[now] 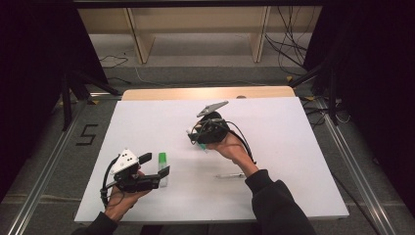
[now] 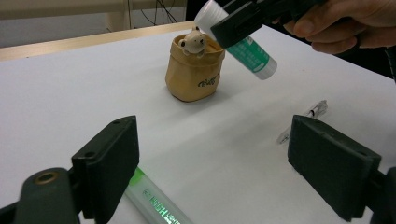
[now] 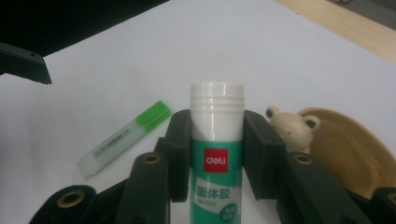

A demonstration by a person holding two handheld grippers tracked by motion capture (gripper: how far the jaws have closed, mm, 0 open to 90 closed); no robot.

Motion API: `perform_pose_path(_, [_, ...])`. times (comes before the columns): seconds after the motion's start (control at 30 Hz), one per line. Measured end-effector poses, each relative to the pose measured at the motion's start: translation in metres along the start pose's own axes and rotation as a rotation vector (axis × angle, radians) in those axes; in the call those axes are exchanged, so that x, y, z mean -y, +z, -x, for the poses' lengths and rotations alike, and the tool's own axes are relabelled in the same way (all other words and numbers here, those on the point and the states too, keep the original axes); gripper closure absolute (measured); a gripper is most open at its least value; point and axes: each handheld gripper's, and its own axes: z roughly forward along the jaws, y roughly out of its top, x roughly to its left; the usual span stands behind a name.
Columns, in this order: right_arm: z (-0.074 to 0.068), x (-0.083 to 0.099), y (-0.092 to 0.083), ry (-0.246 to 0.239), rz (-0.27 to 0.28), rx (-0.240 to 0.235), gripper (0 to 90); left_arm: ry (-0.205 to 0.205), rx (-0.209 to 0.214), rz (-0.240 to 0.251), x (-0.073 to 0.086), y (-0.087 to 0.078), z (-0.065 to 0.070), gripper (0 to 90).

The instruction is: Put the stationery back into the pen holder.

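My right gripper (image 3: pixel 217 135) is shut on a green-and-white glue stick (image 3: pixel 216 163), white cap pointing away from the hand. In the left gripper view it holds the glue stick (image 2: pixel 247 51) tilted in the air, just above and beside a beige pot with a small bear figure (image 2: pixel 194 70). The pot's rim and bear (image 3: pixel 327 140) sit close to the right of the jaws. My left gripper (image 2: pixel 219 163) stands open near the table's front left, with nothing between its jaws. A green highlighter (image 1: pixel 162 164) lies on the table right by its jaws.
A clear pen (image 1: pixel 230 175) lies on the white table (image 1: pixel 293 147) near the person's right forearm. Bare wood (image 1: pixel 161 93) shows along the table's far edge. Metal rails run along the floor on both sides.
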Motion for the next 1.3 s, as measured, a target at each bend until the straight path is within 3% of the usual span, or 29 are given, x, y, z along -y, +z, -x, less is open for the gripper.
perform_pose_path(0.5, [0.026,0.000,-0.026,0.082,0.121,0.110,65.9,0.002,-0.001,-0.006,0.000,0.000,0.000,16.1])
perform_pose_path(0.77, [0.041,0.000,-0.022,0.125,0.146,0.163,65.9,0.006,0.000,-0.009,0.000,0.001,0.000,16.1])
perform_pose_path(1.3, [0.051,-0.006,-0.005,0.170,0.173,0.204,65.8,0.008,0.003,-0.010,0.000,0.001,0.000,16.1])
